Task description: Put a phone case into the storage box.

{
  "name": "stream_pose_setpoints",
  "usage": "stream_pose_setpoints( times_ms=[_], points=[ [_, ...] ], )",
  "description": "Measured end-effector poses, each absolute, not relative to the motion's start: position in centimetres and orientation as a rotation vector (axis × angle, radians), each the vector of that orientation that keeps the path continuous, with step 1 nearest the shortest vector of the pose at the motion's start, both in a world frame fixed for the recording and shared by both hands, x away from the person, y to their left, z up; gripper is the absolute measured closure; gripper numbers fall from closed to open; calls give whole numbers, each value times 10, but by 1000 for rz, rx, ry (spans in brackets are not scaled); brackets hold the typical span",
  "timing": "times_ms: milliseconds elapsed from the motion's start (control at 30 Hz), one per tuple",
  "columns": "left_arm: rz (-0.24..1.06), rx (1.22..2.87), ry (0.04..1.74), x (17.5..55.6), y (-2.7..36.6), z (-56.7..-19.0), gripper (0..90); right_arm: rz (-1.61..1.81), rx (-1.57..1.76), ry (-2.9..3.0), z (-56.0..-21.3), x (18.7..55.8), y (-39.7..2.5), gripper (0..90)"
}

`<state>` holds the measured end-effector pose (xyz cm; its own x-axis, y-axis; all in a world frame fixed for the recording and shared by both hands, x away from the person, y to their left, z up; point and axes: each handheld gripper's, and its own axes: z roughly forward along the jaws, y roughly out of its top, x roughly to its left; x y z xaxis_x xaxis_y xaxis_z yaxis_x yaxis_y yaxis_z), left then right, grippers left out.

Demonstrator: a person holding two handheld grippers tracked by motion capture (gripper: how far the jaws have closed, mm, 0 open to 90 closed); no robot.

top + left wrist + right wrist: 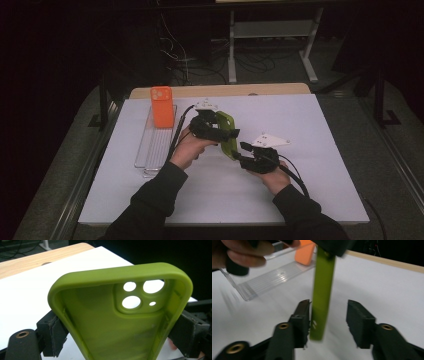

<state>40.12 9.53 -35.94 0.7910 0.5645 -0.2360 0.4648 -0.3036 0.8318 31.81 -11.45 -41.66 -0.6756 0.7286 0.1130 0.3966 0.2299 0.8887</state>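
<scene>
My left gripper (212,129) clamps the green phone case (120,322) upright mid-table — my right gripper (328,320), jaws spread around its lower edge, hasn't closed yet.

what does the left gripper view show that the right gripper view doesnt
Left gripper view alone: the green case's hollow inside and camera holes, with the left gripper clamped on its two sides.

Right gripper view alone: the case edge-on between the open right gripper, plus the clear tray, orange case and a hand.

Both: the green case and white table.
</scene>
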Motion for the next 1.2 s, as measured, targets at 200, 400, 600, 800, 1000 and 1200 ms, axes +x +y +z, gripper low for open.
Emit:
stream_pose_setpoints(
  times_ms=[200, 400, 600, 800, 1000, 1200],
  points=[
    [181, 1976, 785, 409, 109, -342, 137, 1343, 1057, 2243, -414, 316, -133, 293],
    [231, 1984, 809, 415, 124, -322, 138, 1268, 1064, 2273, -414, 311, -151, 154],
    [288, 1991, 827, 421, 141, -308, 137, 1262, 1071, 2288, -417, 301, -170, 56],
    [335, 1976, 866, 429, 164, -299, 138, 1256, 1058, 2310, -423, 291, -185, 0],
    [382, 1948, 916, 437, 189, -290, 138, 1243, 1063, 2343, -431, 282, -191, 0],
    [448, 1967, 943, 443, 214, -280, 139, 1230, 1060, 2380, -437, 281, -191, 0]
  ],
)
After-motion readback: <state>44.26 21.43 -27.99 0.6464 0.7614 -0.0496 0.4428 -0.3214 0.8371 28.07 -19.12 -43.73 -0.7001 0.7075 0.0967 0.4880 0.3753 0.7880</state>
